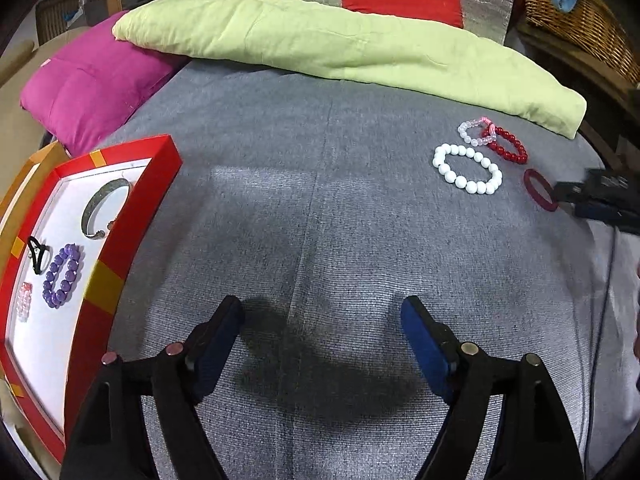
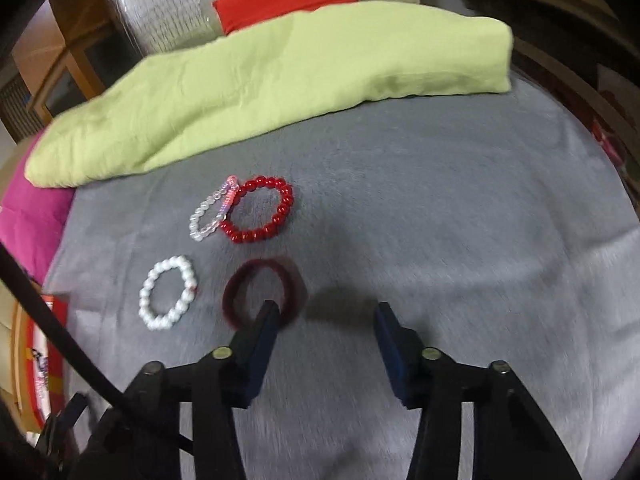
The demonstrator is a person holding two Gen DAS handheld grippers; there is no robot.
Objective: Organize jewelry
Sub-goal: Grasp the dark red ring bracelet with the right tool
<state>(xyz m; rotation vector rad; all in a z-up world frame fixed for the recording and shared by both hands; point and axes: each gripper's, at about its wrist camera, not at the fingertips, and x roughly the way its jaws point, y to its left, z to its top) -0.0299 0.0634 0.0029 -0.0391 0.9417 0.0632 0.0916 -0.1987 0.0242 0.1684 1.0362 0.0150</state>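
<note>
Dark maroon and fuzzy-looking, the soft fabric ring band (image 2: 262, 290) lies flat on the grey woven cloth surface (image 2: 440, 208), just in front of the right gripper (image 2: 326, 322). That gripper's jaws stand apart with nothing pinched; its left fingertip sits over the band's near edge, seemingly inside the loop, though blur hides whether it touches. The left gripper (image 1: 322, 316) is spread wide and empty above bare cloth.

I judge the band light, limp and squashable, unlikely to slip or break. Pinching one side of the loop across its thickness should lift it; the near arc is the handiest place.

Beyond it lie the white round-bead bracelet (image 2: 168, 294), the glossy red bead bracelet (image 2: 258, 210) and the clear-and-pink bead bracelet (image 2: 212, 210), the last two touching. Beads look hard and smooth, likely to roll in the pads.

The left view alone shows the inside of the red-framed tray with white floor (image 1: 116, 248) at the cloth's left edge, already holding a silver metal cuff (image 1: 106, 208), a purple bead bracelet (image 1: 62, 276), a black clip and a pale pink piece. The right view catches only the tray's corner, but shows the fingertip against the band.
</note>
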